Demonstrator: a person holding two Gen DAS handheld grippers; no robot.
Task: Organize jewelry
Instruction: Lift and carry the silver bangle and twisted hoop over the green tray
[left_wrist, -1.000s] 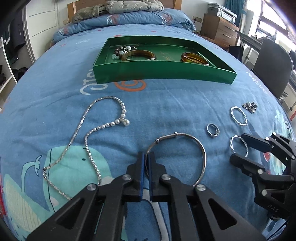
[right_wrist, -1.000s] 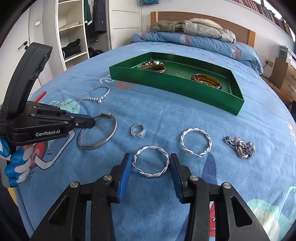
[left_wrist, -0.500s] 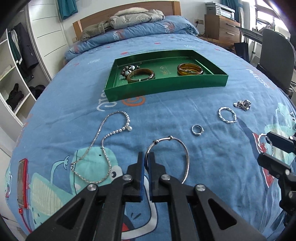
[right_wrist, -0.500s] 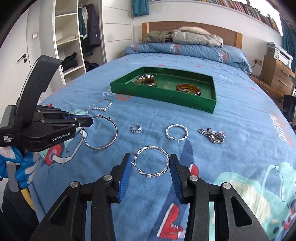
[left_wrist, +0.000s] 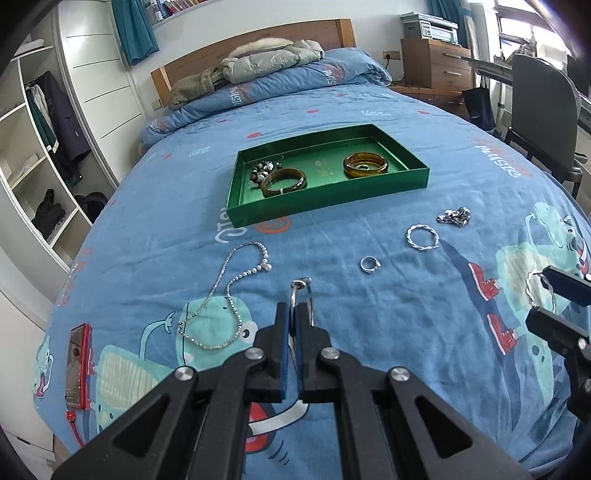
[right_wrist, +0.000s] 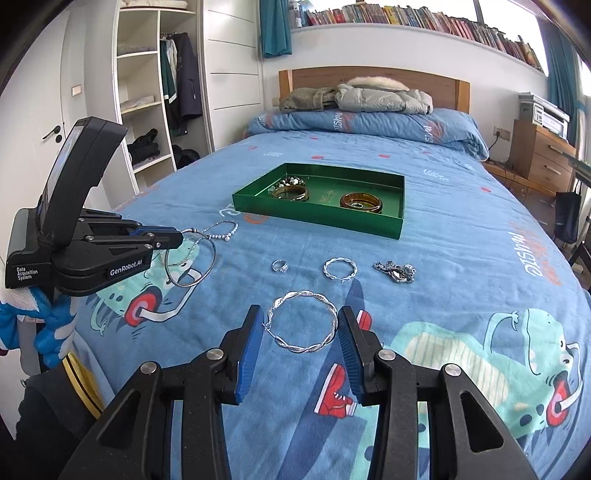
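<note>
My left gripper is shut on a thin silver bangle, which I see edge-on above the blue bedspread. From the right wrist view, the same bangle hangs from the left gripper. My right gripper is shut on a twisted silver hoop, with a pad on each side. It is also in the left wrist view at the right edge. Farther up the bed, the green tray holds two amber bangles and a beaded bracelet.
On the bedspread lie a silver necklace, a small ring, a second twisted hoop and a silver cluster. A red phone lies near the bed's left edge. A chair stands at the right.
Both grippers have risen and drawn back from the bed, each carrying its piece. The bangle has lifted off the bedspread and turned edge-on to the left camera.
</note>
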